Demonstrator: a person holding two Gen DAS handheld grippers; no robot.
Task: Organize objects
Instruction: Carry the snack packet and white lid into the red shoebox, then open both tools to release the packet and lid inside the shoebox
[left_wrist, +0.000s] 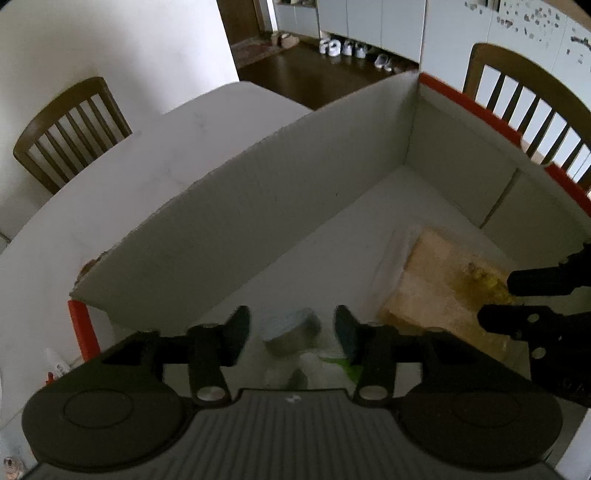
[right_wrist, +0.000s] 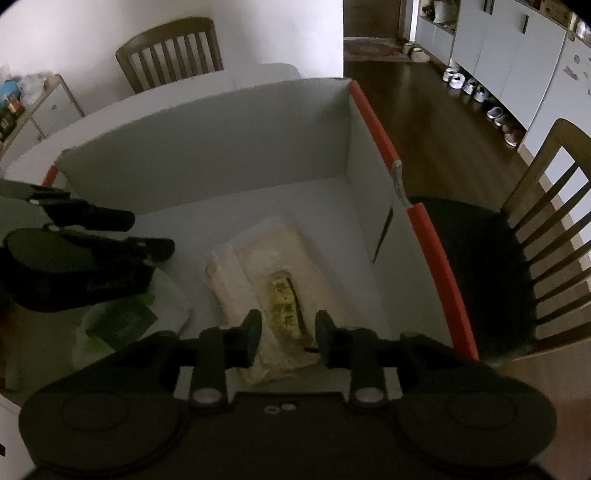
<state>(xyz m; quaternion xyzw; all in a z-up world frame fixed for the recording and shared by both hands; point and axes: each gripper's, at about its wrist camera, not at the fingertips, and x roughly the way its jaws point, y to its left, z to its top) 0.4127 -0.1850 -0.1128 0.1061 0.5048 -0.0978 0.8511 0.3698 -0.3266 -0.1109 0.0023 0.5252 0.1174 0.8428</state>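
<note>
Two wooden chairs are flanking the white worktop (left_wrist: 110, 177), one at its left (left_wrist: 70, 129), one at the right (left_wrist: 524, 110), with shoes (left_wrist: 343, 48) lining the dark floor beyond. I am holding both tongs inside the red-edged white box (left_wrist: 258, 206). My left tongs (left_wrist: 291, 328) are gaping wide around a pale blue round tin (left_wrist: 290, 330), not touching it. My right tongs (right_wrist: 286, 336) are hanging wide over a beige packet (right_wrist: 273, 288) lying on the box floor.

White box (right_wrist: 207, 155), red rim (right_wrist: 439, 258)
</note>
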